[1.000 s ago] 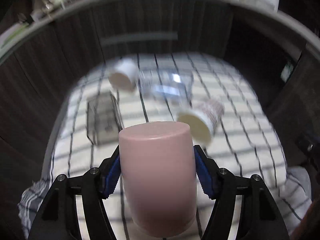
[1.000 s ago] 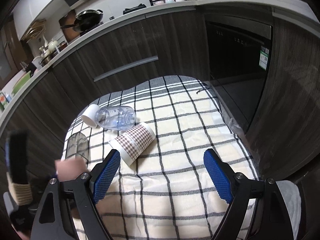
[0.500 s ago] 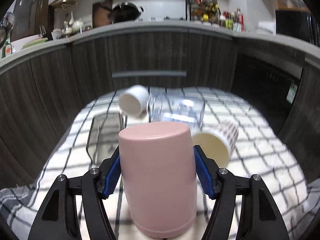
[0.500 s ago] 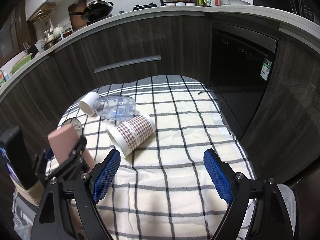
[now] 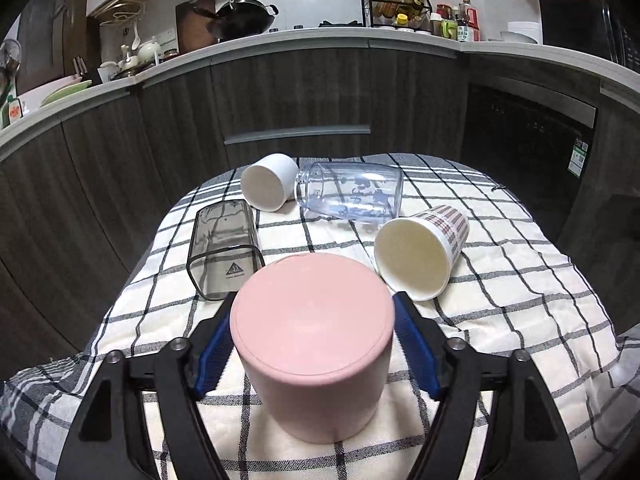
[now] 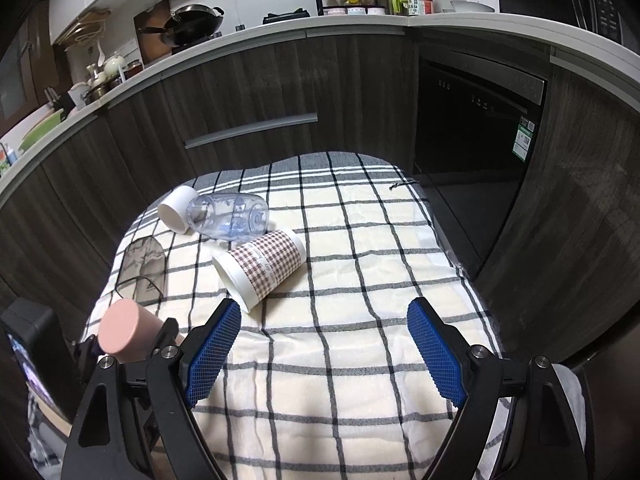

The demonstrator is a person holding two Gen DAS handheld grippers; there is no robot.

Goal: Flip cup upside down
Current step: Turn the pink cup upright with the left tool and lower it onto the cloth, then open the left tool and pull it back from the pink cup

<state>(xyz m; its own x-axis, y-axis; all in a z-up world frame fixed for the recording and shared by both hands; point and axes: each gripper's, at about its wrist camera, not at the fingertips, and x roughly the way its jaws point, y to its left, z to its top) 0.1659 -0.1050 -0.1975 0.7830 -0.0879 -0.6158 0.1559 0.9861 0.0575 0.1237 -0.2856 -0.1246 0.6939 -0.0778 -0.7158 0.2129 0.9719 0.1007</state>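
Pink cup (image 5: 312,344): inverted, lower centre, pinched by our left gripper (image 5: 314,350); we judge release left. Right gripper (image 6: 324,354) spread.

On a checked cloth (image 5: 500,280), four containers lying on their sides: a white cup (image 5: 267,187) touching a clear printed bottle (image 5: 352,197), a houndstooth paper cup (image 5: 420,252) just in front of that bottle, and a smoky grey square tumbler (image 5: 222,246) to the left. Behind, dark wood cabinets (image 5: 280,92) with a metal handle (image 5: 297,134). On the counter (image 5: 320,42), a black wok (image 5: 244,16), a rack of bottles (image 5: 396,4), possibly a white teapot (image 5: 150,46).
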